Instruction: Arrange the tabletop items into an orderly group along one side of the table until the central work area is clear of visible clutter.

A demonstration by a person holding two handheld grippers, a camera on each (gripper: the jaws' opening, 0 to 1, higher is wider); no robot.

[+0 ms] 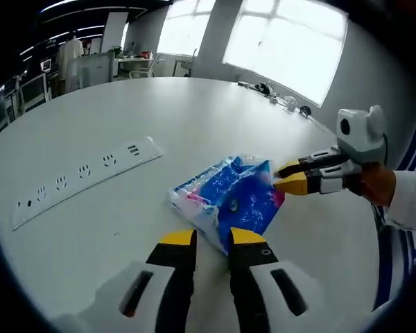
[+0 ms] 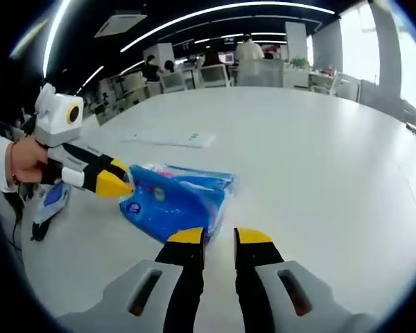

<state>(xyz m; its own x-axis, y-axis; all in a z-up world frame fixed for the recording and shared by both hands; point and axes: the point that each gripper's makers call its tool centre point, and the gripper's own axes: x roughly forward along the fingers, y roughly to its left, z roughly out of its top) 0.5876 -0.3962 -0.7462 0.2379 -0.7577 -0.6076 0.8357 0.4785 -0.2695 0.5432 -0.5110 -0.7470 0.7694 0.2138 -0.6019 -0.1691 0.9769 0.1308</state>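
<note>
The blue tissue pack point(image 1: 229, 201) lies on the white table point(image 1: 125, 125) directly ahead of both grippers, pinched at opposite ends by the left gripper point(image 1: 213, 237) and right gripper point(image 2: 220, 236), equally near.

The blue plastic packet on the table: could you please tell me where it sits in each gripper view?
Left gripper view: blue plastic packet lies centre, just beyond that view's own jaws, the other gripper at its right corner.
Right gripper view: packet lies left of centre, the other gripper at its left end.
Shared landmark: white power strip beyond the packet.
</note>
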